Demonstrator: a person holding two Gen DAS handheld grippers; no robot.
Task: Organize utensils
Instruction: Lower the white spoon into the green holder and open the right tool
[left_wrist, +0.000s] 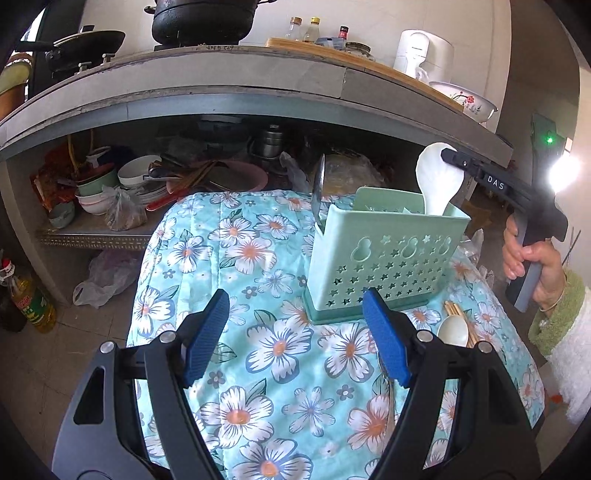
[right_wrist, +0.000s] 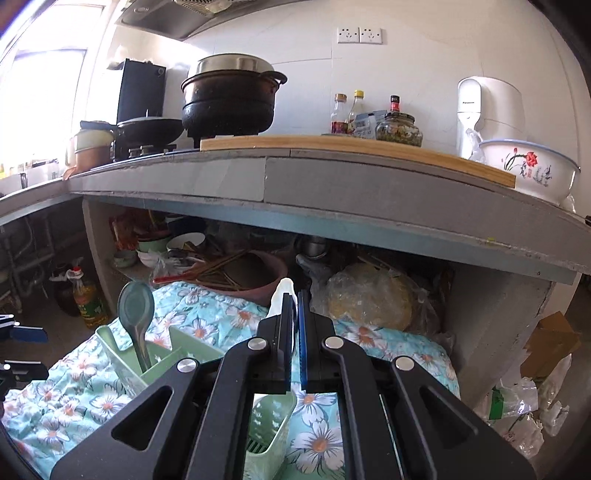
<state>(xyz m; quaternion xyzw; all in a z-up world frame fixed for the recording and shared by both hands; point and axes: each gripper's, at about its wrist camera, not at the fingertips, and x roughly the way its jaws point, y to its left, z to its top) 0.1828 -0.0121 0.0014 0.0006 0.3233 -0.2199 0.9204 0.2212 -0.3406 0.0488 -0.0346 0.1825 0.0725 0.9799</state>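
Observation:
A mint green utensil holder (left_wrist: 384, 254) stands on a floral cloth (left_wrist: 258, 332). A metal spoon (left_wrist: 318, 192) stands in its left compartment. My right gripper (left_wrist: 448, 157) is shut on a white ceramic spoon (left_wrist: 437, 181) whose handle is down inside the holder's right side. In the right wrist view the white spoon (right_wrist: 282, 295) sits between the closed fingers of my right gripper (right_wrist: 294, 314), above the holder (right_wrist: 162, 354) with the metal spoon (right_wrist: 136, 314). My left gripper (left_wrist: 295, 332) is open and empty, just in front of the holder. Another white spoon (left_wrist: 452, 330), chopsticks (left_wrist: 456, 314) and a metal spoon (left_wrist: 388, 391) lie on the cloth.
A concrete counter (left_wrist: 236, 92) overhangs behind, with pots, bottles and a flowered basin (right_wrist: 528, 170) on top. The shelf under it holds stacked bowls (left_wrist: 136, 177) and bags. An oil bottle (left_wrist: 31, 299) stands on the floor at left.

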